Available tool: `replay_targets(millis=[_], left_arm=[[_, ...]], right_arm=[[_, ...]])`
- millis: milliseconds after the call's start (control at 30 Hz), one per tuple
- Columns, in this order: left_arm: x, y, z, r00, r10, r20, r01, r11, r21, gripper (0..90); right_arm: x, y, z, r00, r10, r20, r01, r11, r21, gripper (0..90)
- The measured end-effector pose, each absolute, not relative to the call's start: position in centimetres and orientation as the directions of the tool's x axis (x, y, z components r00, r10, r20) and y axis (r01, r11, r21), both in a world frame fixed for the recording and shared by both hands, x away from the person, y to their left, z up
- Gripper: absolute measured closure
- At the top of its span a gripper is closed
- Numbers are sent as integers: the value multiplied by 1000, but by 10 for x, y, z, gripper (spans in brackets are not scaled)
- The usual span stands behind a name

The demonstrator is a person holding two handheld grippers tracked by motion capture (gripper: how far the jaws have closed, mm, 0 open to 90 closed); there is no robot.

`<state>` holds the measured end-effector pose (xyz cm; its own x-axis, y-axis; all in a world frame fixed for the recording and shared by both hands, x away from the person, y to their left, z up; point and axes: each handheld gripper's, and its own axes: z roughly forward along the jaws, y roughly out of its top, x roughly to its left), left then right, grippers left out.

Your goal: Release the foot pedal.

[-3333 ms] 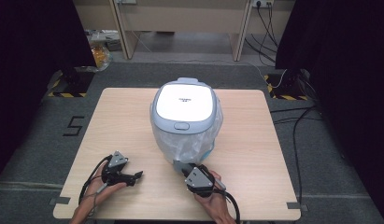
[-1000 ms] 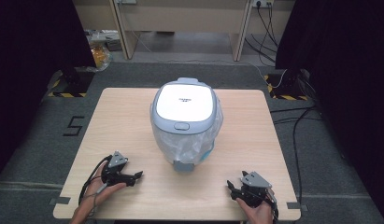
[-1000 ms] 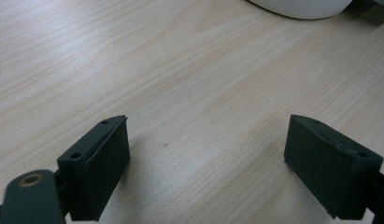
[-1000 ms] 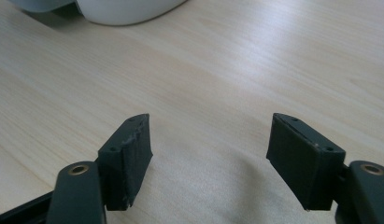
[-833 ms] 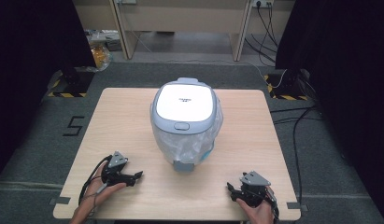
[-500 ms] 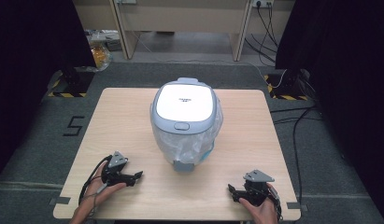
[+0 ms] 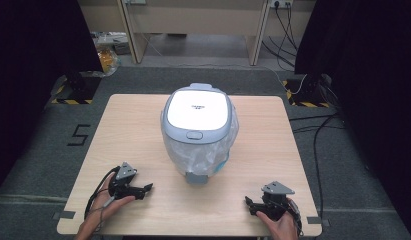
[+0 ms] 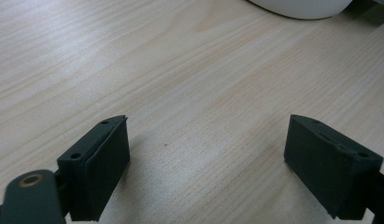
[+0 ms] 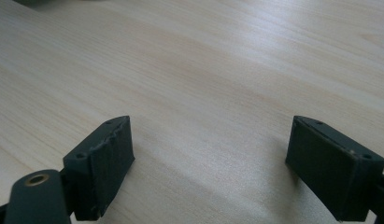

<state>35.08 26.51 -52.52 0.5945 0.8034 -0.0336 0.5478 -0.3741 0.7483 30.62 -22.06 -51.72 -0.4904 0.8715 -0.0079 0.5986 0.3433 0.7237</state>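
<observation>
A rice cooker [image 7: 198, 122] with a white lid and grey-blue body stands in the middle of the wooden table [image 7: 133, 125], wrapped in a clear plastic bag [image 7: 213, 155]. My left gripper [image 7: 149, 187] rests near the front left edge, pointing right, held by a hand. In the left gripper view, its jaws [image 8: 208, 144] stand open over bare wood, with the cooker's pale base [image 8: 297, 7] far ahead. My right gripper [image 7: 248, 204] lies at the front right, pointing left. Its jaws [image 9: 210, 147] have just been opening and stand wide with nothing between them.
Black curtains hang on both sides. Cables [image 7: 318, 135] run over the grey floor at the right, beside a hazard-taped block [image 7: 305, 92]. A "5" mark [image 7: 79, 135] is on the floor at the left. A wooden cabinet [image 7: 193, 20] stands behind the table.
The right gripper left the cooker's front and came back to the front right corner, then drifted slightly right. The left gripper has not moved.
</observation>
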Motion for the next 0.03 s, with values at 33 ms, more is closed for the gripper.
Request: replay_targets(millis=[33], left_arm=[[351, 265, -525, 595, 803, -34, 548, -374, 748, 130]], right_arm=[[306, -221, -517, -490, 871, -8, 599, 343, 724, 148]])
